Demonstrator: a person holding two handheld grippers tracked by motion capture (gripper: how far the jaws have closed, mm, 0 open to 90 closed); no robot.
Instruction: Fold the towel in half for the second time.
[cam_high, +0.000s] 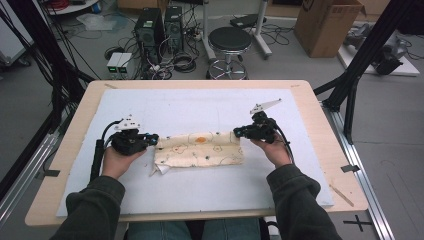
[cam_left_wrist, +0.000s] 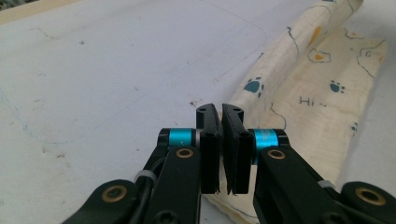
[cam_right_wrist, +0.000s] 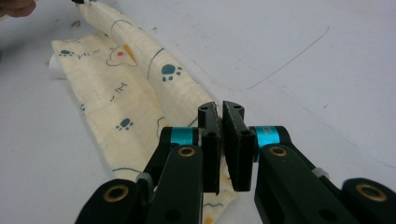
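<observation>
Cloth: a cream printed cloth (cam_high: 199, 149), folded into a long band, lies mid-table on the white mat (cam_high: 200, 190).
Left gripper (cam_high: 152, 139): at the cloth's 9 o'clock end, jaws pressed together on its edge (cam_left_wrist: 261, 112); the pinched corner is hidden behind the jaws.
Right gripper (cam_high: 240, 132): at the 3 o'clock end, jaws closed on the cloth (cam_right_wrist: 140, 84); the fabric between them is barely visible.
Sleeves: cut off at 6 o'clock.

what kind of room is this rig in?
Probably a lab or workshop, not a home: computer towers stand on the floor amid loose cables, with a cardboard box and a round stool beyond the table.
</observation>
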